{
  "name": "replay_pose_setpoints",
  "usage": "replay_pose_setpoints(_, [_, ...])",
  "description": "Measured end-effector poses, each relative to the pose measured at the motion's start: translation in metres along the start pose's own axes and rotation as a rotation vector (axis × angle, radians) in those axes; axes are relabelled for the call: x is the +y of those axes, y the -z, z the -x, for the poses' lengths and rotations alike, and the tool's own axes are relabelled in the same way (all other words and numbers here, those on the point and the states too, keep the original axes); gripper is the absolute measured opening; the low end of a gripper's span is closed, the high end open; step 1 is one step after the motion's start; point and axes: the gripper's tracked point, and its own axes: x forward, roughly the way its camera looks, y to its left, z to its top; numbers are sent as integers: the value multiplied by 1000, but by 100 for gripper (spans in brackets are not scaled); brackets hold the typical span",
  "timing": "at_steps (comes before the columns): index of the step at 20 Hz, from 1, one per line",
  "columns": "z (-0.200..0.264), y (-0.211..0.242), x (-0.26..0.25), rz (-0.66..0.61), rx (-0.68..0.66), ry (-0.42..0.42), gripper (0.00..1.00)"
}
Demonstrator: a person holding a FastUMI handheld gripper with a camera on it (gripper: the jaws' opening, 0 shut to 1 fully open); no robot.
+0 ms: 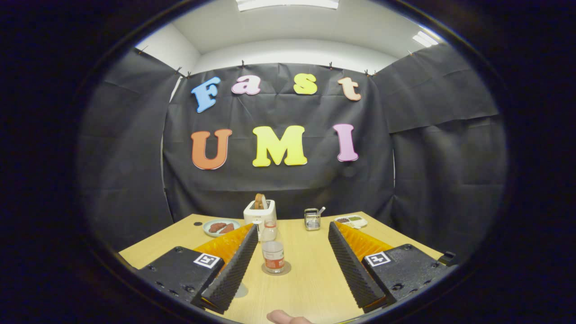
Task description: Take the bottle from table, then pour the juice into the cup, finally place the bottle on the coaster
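judging by how things lie, the bottle already stands upright on the round coaster, so the step in hand looks like the last one: getting the gripper away without disturbing it.

the jaws are spread wide and pinch nothing. the bottle sits between them, much closer to the left finger than the right, and i cannot tell whether a sliver of gap is left on that side. it is well apart from the right finger.

to do this well, i would keep the jaws fully spread and draw straight back along the line of the fingers, drifting a touch towards the right so the left finger's ridged pad does not drag the label. any sideways swing to the left risks tipping a tall, light bottle off its small base.

a small white thing just beyond the left fingertip may be the cup; it is too small to be sure. beyond the jaws stand a toaster, a plate, a small metal rack and a divided tray, all far enough along the table to be out of harm's way.
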Motion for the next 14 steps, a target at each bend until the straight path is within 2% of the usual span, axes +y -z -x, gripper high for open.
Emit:
replay_pose_setpoints(6, [50, -22, 6, -17, -32, -21, 100])
replay_pose_setpoints(14, [90, -50, 24, -6, -27, -43, 100])
